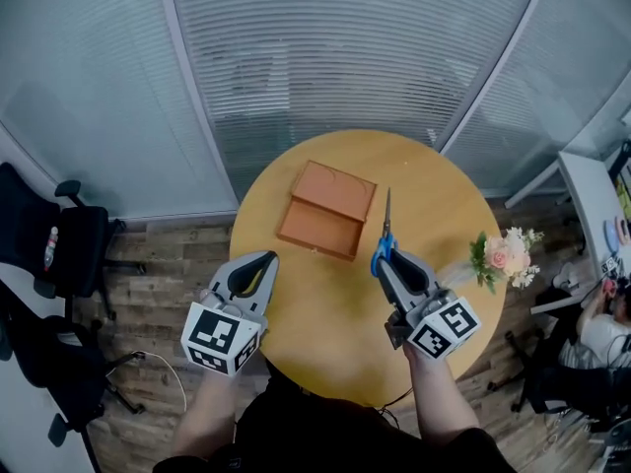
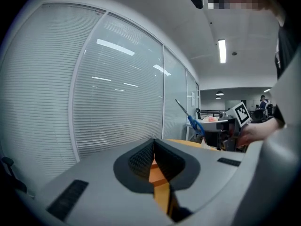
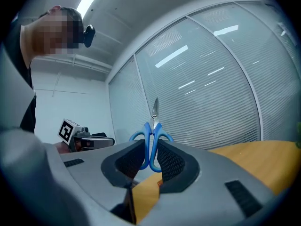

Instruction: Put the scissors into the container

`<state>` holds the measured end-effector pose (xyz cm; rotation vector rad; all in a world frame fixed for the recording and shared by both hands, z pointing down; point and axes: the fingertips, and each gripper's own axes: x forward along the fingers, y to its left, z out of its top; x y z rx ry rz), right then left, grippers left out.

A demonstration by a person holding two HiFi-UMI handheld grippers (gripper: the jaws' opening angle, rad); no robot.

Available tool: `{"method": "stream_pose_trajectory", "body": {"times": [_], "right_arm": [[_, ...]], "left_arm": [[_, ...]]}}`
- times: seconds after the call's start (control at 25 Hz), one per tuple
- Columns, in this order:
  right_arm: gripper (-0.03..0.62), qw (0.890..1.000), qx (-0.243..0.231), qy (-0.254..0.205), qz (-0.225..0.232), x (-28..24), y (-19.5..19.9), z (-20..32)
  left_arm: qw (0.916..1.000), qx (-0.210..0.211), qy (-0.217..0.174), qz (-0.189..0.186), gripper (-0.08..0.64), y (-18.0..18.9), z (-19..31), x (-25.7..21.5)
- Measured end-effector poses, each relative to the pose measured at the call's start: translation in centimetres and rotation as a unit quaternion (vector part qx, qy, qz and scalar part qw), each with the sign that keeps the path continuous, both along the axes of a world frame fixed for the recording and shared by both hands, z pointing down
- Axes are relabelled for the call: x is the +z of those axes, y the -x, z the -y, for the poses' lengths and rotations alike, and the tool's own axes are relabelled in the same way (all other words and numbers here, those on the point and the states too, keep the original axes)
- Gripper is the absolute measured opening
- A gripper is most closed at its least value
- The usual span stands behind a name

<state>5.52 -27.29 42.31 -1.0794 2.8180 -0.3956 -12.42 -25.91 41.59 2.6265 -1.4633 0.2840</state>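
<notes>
Blue-handled scissors (image 1: 385,233) stick out of my right gripper (image 1: 386,260), blades pointing away from me over the round wooden table (image 1: 325,313). In the right gripper view the jaws are shut on the scissors (image 3: 151,134) by their handles, blades upright. The container, an orange-brown open box (image 1: 325,209), lies on the table's far half, left of the scissors. My left gripper (image 1: 268,261) hovers over the table's left edge, jaws closed with nothing between them. In the left gripper view the scissors (image 2: 190,117) show at the right.
A bunch of pink and white flowers (image 1: 503,256) stands at the table's right edge. Glass partitions with blinds (image 1: 335,57) close off the far side. A black office chair (image 1: 59,249) stands to the left on the wooden floor.
</notes>
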Motion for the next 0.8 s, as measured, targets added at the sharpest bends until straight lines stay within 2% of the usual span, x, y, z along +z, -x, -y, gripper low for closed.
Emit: {"method": "stream_pose_trajectory", "body": {"times": [0.4,0.8], "right_arm": [[0.097,0.999,0.000,0.007,-0.043,1.7,1.6,4.4],[0.097,0.994,-0.012,0.048,-0.096,7.4,4.4,10.4]], "left_arm": [[0.9989,0.036,0.024,-0.015,0.012,-0.7,3.3,2.6],[0.9978,0.051,0.040,-0.016,0.012,-0.2,6.5,4.7]]}}
